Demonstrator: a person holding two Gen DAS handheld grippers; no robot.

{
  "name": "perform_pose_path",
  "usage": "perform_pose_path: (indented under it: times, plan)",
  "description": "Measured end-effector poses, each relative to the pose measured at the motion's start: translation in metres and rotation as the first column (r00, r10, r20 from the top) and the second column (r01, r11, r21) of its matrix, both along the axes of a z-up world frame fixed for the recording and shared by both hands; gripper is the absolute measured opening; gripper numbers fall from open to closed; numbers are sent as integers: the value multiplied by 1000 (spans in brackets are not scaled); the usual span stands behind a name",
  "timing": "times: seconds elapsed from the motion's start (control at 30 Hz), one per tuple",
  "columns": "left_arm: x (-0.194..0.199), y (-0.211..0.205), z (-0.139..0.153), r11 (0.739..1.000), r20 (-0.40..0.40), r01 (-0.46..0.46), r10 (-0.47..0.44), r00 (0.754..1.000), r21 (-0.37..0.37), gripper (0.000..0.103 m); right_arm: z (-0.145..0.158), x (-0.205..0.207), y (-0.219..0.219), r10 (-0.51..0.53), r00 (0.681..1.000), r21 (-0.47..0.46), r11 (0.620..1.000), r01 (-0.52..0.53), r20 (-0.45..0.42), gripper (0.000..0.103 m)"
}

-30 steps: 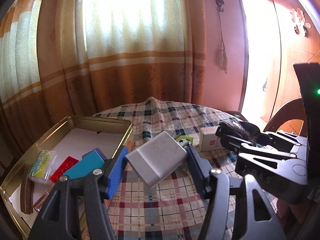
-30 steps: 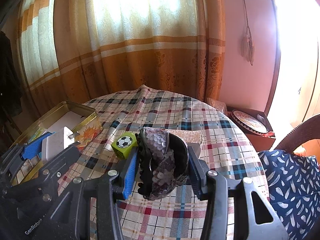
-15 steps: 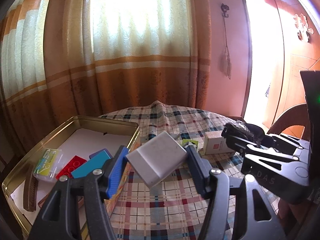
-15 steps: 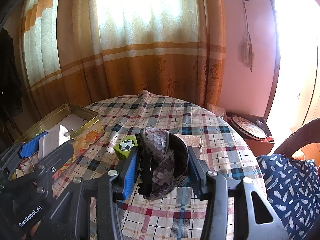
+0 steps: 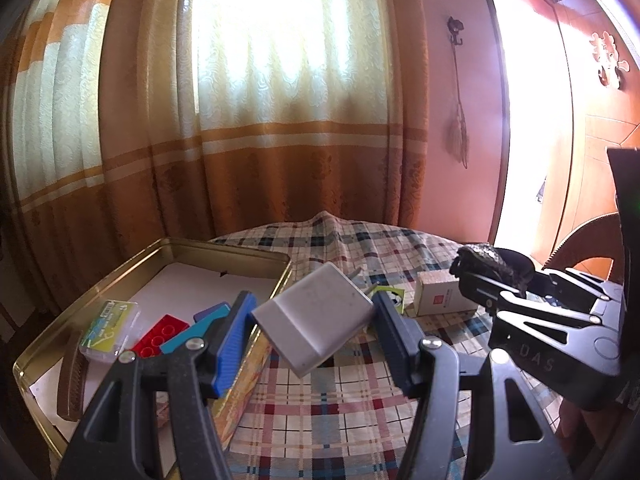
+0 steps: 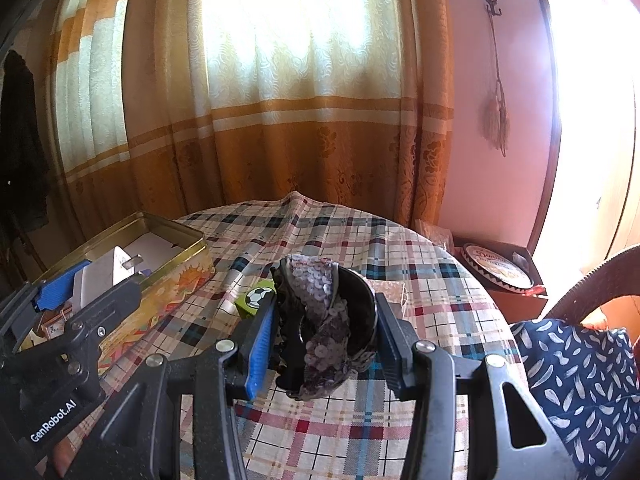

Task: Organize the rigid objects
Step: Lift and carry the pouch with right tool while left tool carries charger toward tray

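Only the left wrist view looks into the gold tin (image 5: 86, 292), at the table's left, where a brown comb (image 5: 70, 380), a clear packet (image 5: 110, 330), a red brick (image 5: 160, 334) and teal blocks (image 5: 188, 336) lie. The left gripper (image 5: 314, 318) clamps a white charger (image 5: 316, 316) above the tin's right wall, tilted, prongs pointing up and away. Beyond sit a green football cube (image 6: 256, 298) and a small white box (image 5: 440, 298) on the plaid cloth (image 6: 360, 248). The right gripper (image 6: 326, 324), over mid-table, grips a sequined hair clip (image 6: 324, 320), its long axis roughly upright; only its own view shows the patterned cushion (image 6: 576, 376).
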State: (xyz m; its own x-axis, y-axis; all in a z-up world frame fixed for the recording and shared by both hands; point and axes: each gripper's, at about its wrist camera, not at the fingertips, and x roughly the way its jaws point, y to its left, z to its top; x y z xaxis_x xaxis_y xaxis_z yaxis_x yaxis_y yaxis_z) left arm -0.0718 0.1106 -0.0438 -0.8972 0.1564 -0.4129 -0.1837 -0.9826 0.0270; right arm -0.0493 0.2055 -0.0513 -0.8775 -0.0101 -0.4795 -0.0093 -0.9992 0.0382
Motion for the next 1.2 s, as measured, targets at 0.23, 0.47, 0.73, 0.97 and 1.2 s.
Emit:
perform_pose_path:
  times: [0.23, 0.47, 0.73, 0.97, 1.2]
  plan:
    - [7, -4, 2, 1000, -22, -17, 17, 1000, -5, 60, 2, 3, -1, 5, 1000, 3, 1000, -5, -22, 49]
    - [11, -8, 3, 999, -46, -34, 33, 998, -14, 60, 5, 8, -6, 19, 999, 25, 1000, -18, -49, 49]
    - [13, -12, 3, 999, -62, -44, 43, 997, -20, 60, 8, 12, -9, 20, 997, 35, 999, -17, -70, 49]
    - [15, -15, 3, 998, -65, -53, 52, 997, -17, 60, 8, 14, -14, 29, 997, 46, 999, -26, -76, 49]
    - [19, -17, 3, 998, -77, -64, 63, 995, -18, 60, 9, 15, -15, 38, 996, 46, 998, -34, -80, 49]
